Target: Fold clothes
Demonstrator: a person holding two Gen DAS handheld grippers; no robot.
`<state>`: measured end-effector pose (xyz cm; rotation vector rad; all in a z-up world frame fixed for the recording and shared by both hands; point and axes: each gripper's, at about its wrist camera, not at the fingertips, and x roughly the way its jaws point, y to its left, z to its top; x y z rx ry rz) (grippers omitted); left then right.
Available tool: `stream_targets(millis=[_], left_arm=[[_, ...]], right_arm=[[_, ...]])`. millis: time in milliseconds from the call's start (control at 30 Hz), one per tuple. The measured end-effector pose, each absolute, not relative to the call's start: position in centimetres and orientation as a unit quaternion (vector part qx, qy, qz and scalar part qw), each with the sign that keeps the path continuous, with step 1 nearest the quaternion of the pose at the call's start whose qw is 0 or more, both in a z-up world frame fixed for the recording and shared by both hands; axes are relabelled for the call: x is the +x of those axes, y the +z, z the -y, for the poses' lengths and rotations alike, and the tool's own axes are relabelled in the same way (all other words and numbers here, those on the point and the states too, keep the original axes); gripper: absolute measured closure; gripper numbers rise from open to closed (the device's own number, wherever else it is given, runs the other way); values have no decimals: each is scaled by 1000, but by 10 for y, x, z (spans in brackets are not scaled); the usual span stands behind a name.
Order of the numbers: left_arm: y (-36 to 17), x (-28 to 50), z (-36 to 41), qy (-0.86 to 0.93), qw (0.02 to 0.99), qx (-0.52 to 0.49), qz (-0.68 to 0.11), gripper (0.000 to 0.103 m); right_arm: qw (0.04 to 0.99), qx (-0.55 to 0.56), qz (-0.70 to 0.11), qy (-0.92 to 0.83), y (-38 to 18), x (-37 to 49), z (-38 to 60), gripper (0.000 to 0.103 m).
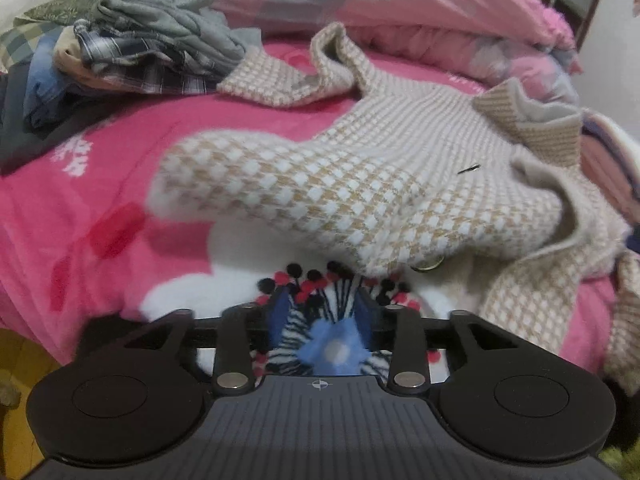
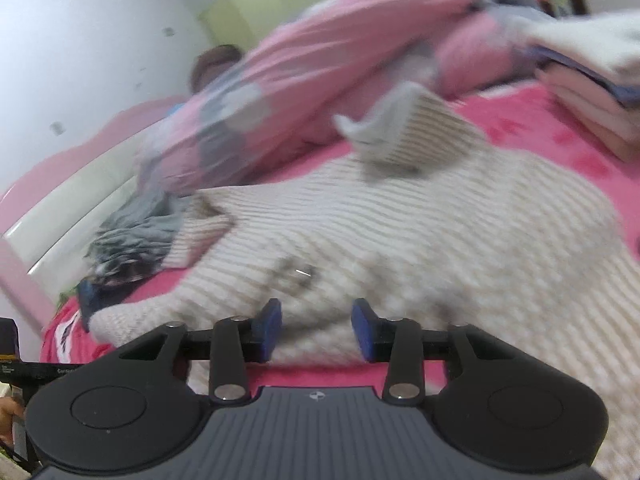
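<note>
A beige and white houndstooth knit sweater (image 1: pixel 360 184) lies rumpled on the pink bed cover (image 1: pixel 80 200), one sleeve stretched to the left and its ribbed collar (image 1: pixel 532 116) standing up at the right. My left gripper (image 1: pixel 322 312) is open, low over the flower print of the cover, just short of the sweater's near edge. In the right wrist view the same sweater (image 2: pixel 400 232) fills the middle, blurred. My right gripper (image 2: pixel 316 330) is open, its blue pads (image 2: pixel 268 328) right at the sweater's near edge and holding nothing.
A heap of unfolded clothes (image 1: pixel 140 40) in grey, plaid and denim lies at the back left. A pink quilt (image 1: pixel 400 8) is bunched along the back. Folded items (image 2: pixel 592 92) are stacked at the right. The bed's headboard (image 2: pixel 72 200) is on the left.
</note>
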<state>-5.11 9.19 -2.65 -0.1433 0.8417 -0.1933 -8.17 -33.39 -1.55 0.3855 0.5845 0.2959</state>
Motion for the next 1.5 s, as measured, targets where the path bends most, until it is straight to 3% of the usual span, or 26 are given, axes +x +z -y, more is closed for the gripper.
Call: stream_targets(millis=[100,200,300,467,533,600,833,1067,1200,1433,1500], left_arm=[[-17,-62,-104,-114,914,-82,-379,57],[-7,-69,-111,-137,925,-103,-341,47],[1,-71,-113,-161,932,-117,-304,36],[3,-58,-94,-212,934,-114,-265,33],[2,-50,-82,-233,931,-108,-258,32],[1,-42,-71,-254,928,-100,-253,31],[-2,-11,-23,-313,911,-52,-265,31],[-9,14,57,-337,896,55,-284,32],[-22,42,94,-296,889,71,-341,39],[-35,76,139,-279,861,113,-410,39],[-40,80,151,-263,860,142,-413,47]], right_arm=[[931,157,-280,175,-6,-63,300,47],[934,125,-275,190,1,-45,268,36],[936,97,-278,191,4,-25,245,33],[930,49,-321,174,-6,7,215,30],[926,22,-351,139,-17,11,212,53],[928,10,-356,109,-19,3,217,89],[938,-12,-347,14,-13,-51,251,95],[925,65,-371,-50,-30,-97,308,95],[925,95,-364,-52,-41,-112,317,95],[931,117,-342,-38,-53,-116,321,95],[932,129,-337,-32,-54,-116,323,95]])
